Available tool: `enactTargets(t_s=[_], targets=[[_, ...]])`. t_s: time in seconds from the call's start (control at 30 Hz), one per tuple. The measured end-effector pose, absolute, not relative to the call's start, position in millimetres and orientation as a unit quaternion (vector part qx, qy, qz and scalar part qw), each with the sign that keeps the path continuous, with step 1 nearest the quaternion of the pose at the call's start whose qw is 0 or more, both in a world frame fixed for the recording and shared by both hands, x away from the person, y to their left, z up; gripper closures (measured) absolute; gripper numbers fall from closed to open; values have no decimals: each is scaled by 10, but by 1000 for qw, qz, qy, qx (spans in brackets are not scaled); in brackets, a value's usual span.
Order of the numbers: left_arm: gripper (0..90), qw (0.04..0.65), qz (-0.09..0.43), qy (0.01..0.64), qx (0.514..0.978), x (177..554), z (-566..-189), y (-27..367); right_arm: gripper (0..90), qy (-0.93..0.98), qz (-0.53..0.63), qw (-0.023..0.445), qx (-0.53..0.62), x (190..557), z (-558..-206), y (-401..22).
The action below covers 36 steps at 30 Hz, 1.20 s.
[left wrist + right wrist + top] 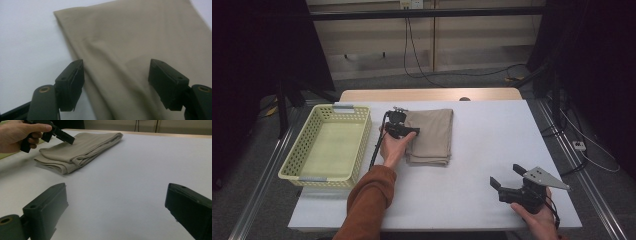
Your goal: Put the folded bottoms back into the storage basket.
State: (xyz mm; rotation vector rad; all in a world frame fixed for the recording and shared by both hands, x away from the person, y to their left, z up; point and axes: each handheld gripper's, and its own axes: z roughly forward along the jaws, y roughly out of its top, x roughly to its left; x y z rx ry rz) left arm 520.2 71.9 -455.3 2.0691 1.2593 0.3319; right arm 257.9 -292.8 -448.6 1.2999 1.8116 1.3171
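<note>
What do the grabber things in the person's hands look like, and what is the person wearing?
Both are black with two chunky, blocky jaws. The left gripper trails a black cable. The right gripper carries a grey three-cornered plate on top. The left arm wears a rust-orange sleeve.

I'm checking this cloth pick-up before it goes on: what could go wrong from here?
The left gripper straddles one edge of the folded beige cloth, jaws apart; a pinch there may catch only the top layers, so the stack could unfold when lifted. The yellow basket sits close beside it, so trailing cloth might snag on its rim. The right gripper waits open, far from the cloth, giving no support.
</note>
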Motion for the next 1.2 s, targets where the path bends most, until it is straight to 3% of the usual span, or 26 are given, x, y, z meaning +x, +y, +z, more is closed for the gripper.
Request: enactTargets(t_s=[0.13,0.33,0.4,0.5,0.53,0.57,0.6,0.83,0.87,1.2], targets=[[251,330,132,492,795,5230,-4574,761,37,674,490,271,482,2577,-4484,-2918],[276,330,128,501,790,5201,-4572,742,37,674,489,269,484,2580,-4486,-2917],[356,328,116,504,791,5187,-4551,729,38,674,489,270,483,2580,-4485,-2916],[379,324,112,504,793,5166,-4539,697,38,675,488,270,483,2584,-4486,-2917],[466,327,104,508,790,5158,-4531,682,39,675,487,269,484,2583,-4486,-2914],[466,329,96,508,790,5153,-4525,675,39,675,487,269,484,2583,-4486,-2914],[582,336,83,504,791,5148,-4524,676,40,677,487,269,483,2586,-4490,-2909],[603,340,74,505,790,5140,-4527,675,40,676,486,267,485,2590,-4493,-2909],[754,359,39,507,783,5144,-4551,688,40,675,487,267,485,2589,-4492,-2909],[749,358,59,487,795,5116,-4553,653,46,675,487,266,486,2589,-4490,-2910]])
